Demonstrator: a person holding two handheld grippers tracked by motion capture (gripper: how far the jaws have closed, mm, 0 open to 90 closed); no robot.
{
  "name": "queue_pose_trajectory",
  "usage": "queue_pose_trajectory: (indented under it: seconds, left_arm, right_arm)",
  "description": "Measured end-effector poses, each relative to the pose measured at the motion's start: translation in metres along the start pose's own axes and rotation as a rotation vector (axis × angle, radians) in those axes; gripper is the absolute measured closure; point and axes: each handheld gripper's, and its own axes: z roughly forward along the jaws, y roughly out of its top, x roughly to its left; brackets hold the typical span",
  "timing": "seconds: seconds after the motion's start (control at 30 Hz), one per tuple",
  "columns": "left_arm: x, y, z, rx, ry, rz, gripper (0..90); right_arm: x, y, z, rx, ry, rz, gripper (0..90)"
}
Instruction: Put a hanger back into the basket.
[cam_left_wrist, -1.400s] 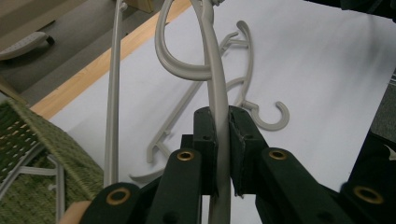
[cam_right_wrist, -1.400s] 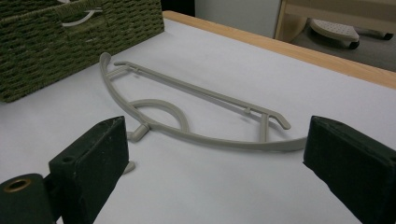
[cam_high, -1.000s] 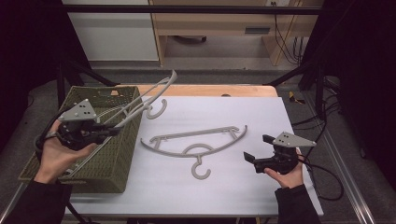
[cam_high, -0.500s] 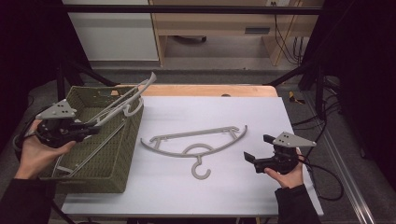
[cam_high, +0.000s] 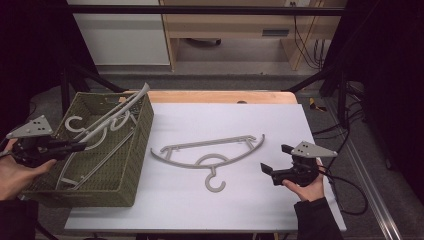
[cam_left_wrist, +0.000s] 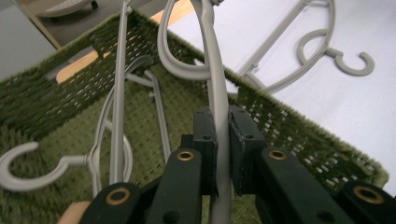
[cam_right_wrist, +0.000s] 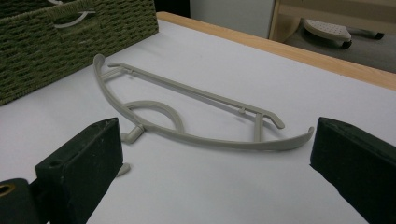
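**Hanger held over basket; second hanger flat on bench**

The bench (cam_high: 240, 120) carries a white surface with a wooden strip along its far edge. A green woven basket (cam_high: 130, 165) stands at the left edge of the bench, reaching from near the far left corner towards the near left corner. Inside the basket lie grey hangers (cam_high: 102, 137); one hook shows against the basket floor in the left gripper view.

The held hanger (cam_high: 117, 112) is a grey plastic hanger, slanted over the basket, with its upper end rising above the far basket rim. The left gripper (cam_high: 75, 146) sits at the left side of the basket, and its fingers (cam_left_wrist: 205, 140) are clamped on the arm of the held hanger.

The flat hanger (cam_high: 210, 152) lies on the white surface near the middle of the bench, just right of the basket and apart from it, with its hook towards the near edge.

The right gripper (cam_high: 274, 161) rests near the right edge of the bench, close to the near right corner. Its fingers (cam_right_wrist: 84, 158) stand wide apart, empty, pointing at the flat hanger.
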Motion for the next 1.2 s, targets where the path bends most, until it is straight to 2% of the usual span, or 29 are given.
queue_pose_trajectory:
  seconds: [0.23, 0.5, 0.7, 0.83, 0.87, 0.93, 1.03, 1.1, 1.13, 1.2]
  left_arm:
    - [0.008, -0.023, -0.004, 0.006, 0.003, -0.028, 82.2]
    - [0.01, -0.042, 0.0, 0.015, -0.021, -0.041, 82.2]
    - [0.009, -0.05, 0.015, 0.041, -0.029, -0.043, 82.0]
    - [0.008, -0.054, 0.031, 0.045, -0.045, -0.049, 82.0]
    - [0.007, -0.055, 0.036, 0.05, -0.038, -0.047, 82.1]
    - [0.007, -0.057, 0.044, 0.088, -0.05, -0.059, 82.1]
    - [0.004, -0.057, 0.046, 0.113, -0.047, -0.054, 81.8]
    - [0.003, -0.058, 0.049, 0.153, -0.028, -0.052, 81.5]
    - [0.003, -0.059, 0.052, 0.172, -0.03, -0.066, 81.0]
    - [0.001, -0.061, 0.057, 0.218, -0.007, -0.083, 79.8]
  right_arm:
    - [-0.001, 0.001, -0.002, -0.009, 0.002, 0.002, 2.6]
    - [-0.003, 0.001, -0.006, -0.02, -0.001, 0.0, 2.4]
    - [-0.003, 0.001, -0.007, -0.023, -0.001, 0.008, 2.4]
    - [-0.004, 0.001, -0.008, -0.024, -0.001, 0.0, 2.4]
    - [-0.004, 0.001, -0.009, -0.025, -0.003, 0.003, 2.4]
    - [-0.004, 0.001, -0.009, -0.031, -0.005, 0.007, 2.4]
    - [-0.005, 0.001, -0.01, -0.033, -0.004, 0.005, 2.4]
    - [-0.005, 0.001, -0.009, -0.029, -0.005, 0.006, 2.4]
    - [-0.005, 0.001, -0.009, -0.026, -0.002, 0.003, 2.4]
    - [-0.005, 0.001, -0.008, -0.024, 0.0, 0.002, 2.4]
